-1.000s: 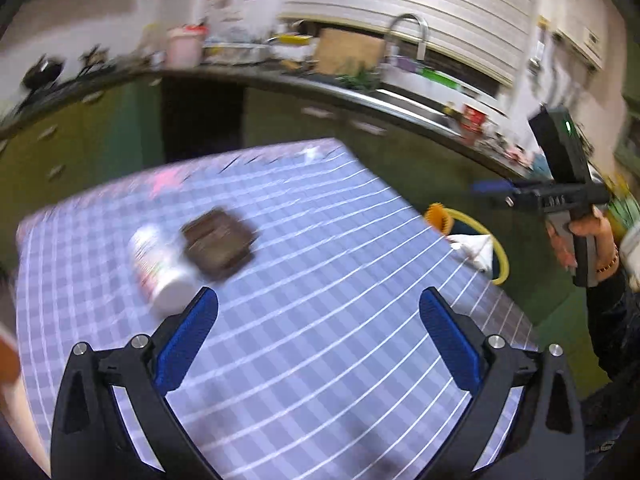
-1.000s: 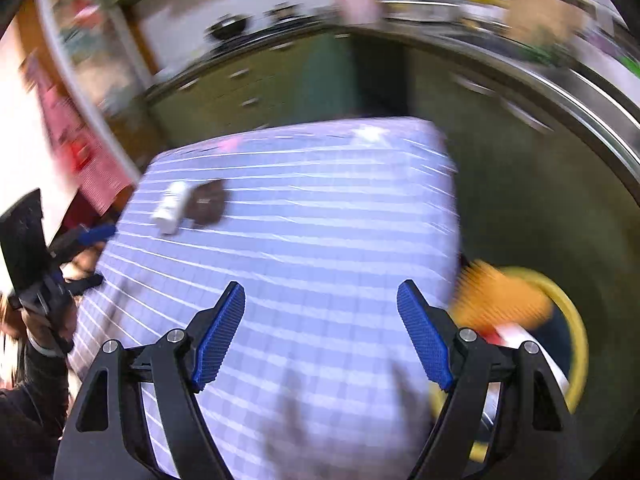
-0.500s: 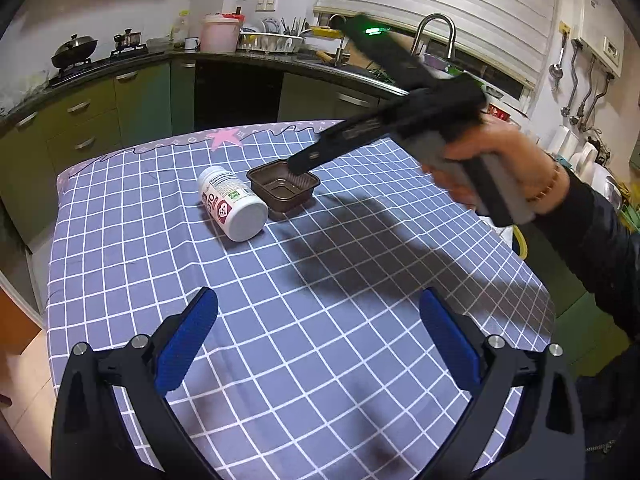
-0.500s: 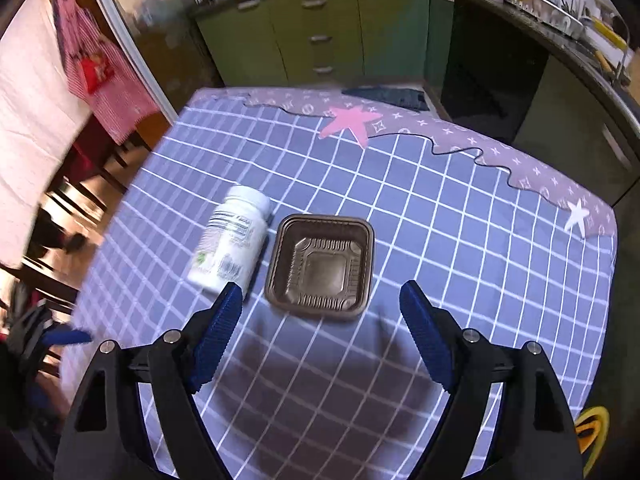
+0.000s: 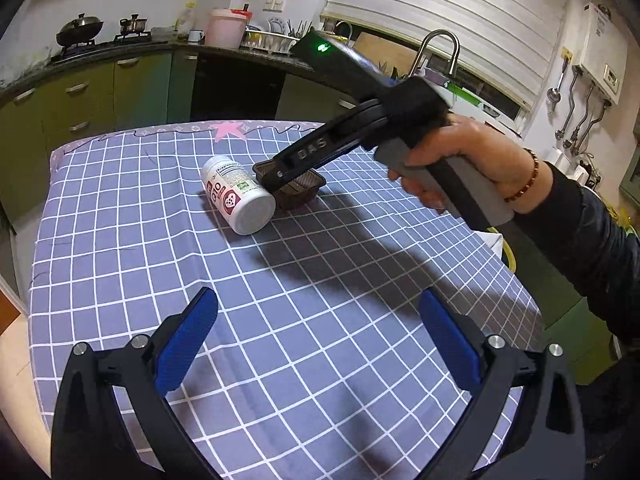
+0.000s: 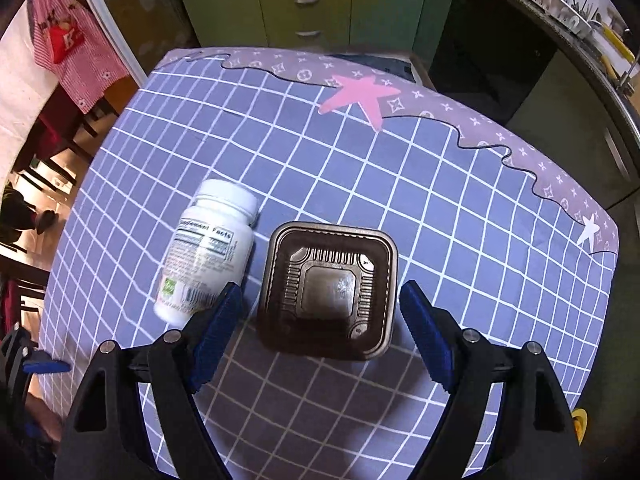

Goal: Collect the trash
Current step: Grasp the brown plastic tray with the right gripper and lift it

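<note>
Left gripper (image 5: 318,334): jaws spread wide, holding nothing, above the near part of the table (image 5: 120,216). Blue pads (image 5: 188,336) frame bare checked cloth.

Right gripper (image 6: 320,332): jaws spread wide, nothing clamped. The fingers straddle the tray (image 6: 328,292), one on each side; contact with the tray rim cannot be determined. In the left wrist view the right gripper (image 5: 276,176) slants down from the right hand (image 5: 460,160), its tip over the tray (image 5: 304,190).

Tray: brown, square, shallow, upright with the opening facing up, resting on the cloth near the table centre.

Bottle (image 6: 208,252): white, lying on its side just left of the tray, close beside it. In the right wrist view, its long axis runs near to far, tilted slightly right; the cap points far, the base points near, next to the left pad (image 6: 216,332) of the right gripper. In the left wrist view the bottle (image 5: 238,194) shows its flat base toward the camera.

Far edge: pink star (image 6: 360,96) on the cloth border. Beyond it, green cabinets (image 6: 304,0).
</note>
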The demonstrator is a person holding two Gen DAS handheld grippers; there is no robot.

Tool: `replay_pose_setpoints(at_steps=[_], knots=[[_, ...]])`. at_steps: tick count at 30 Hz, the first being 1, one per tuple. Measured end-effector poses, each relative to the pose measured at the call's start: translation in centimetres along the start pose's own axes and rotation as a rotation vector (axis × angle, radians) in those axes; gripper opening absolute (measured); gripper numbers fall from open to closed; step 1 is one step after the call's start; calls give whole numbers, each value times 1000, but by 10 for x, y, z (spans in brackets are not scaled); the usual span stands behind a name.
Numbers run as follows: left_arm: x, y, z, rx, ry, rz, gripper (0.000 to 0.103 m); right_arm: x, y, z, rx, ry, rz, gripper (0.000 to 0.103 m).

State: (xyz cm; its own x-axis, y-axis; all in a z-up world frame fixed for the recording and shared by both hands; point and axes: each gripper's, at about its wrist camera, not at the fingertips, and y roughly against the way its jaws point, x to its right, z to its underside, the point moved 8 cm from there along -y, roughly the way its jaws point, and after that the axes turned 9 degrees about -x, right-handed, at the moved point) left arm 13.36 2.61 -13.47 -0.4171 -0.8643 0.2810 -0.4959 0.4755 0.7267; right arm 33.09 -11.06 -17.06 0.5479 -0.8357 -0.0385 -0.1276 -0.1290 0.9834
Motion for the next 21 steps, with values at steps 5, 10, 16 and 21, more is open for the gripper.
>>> replay_pose_setpoints(at_steps=[5, 10, 16, 21], knots=[[1, 4, 3, 0, -1, 6, 96, 2, -15, -5, -36, -12, -3, 80], [5, 4, 7, -6, -8, 6, 96, 1, -24, -7, -53, -14, 0, 70], [9, 2, 11, -18, -11, 1, 96, 1, -20, -1, -37, -13, -7, 68], [16, 0, 13, -29, -27, -10, 96, 18, 14, 21, 25, -35, -47, 68]])
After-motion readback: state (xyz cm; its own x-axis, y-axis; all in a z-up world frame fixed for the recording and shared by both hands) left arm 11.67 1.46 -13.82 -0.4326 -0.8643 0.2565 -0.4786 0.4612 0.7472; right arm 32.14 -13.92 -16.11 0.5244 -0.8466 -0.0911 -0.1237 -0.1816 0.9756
